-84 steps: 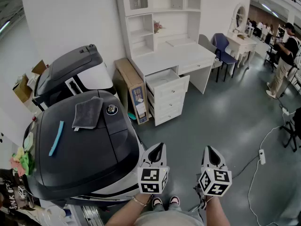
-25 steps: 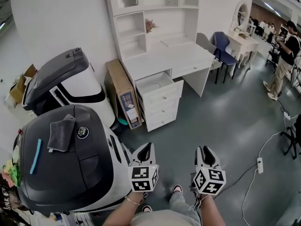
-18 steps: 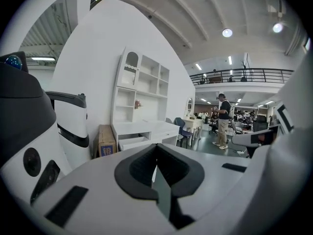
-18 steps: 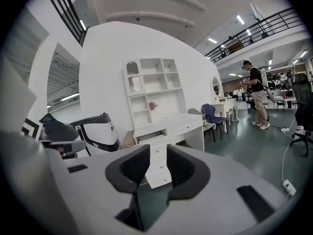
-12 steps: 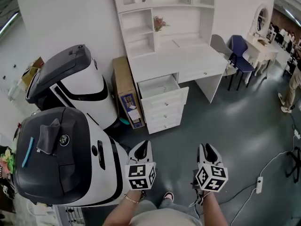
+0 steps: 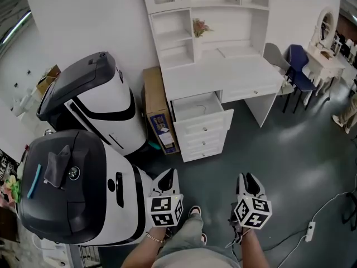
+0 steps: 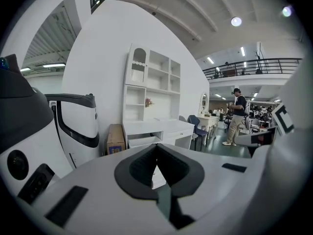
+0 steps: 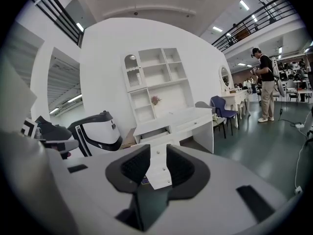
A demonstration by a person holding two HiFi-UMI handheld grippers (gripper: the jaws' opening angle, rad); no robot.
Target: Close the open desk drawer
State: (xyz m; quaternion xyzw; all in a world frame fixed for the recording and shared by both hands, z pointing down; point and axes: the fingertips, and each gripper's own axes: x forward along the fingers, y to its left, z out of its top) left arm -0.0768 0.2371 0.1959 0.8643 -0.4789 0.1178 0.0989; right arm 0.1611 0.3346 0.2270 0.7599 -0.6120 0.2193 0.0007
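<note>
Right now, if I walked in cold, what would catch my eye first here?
Probably the big black-and-white machine at lower left and its twin behind it. Then the white desk with shelves against the far wall, its top drawer pulled open. The left gripper and right gripper sit at the bottom, pointing toward it.

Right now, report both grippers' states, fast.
Left gripper: shut, holding nothing.
Right gripper: open, nothing between the jaws.
</note>
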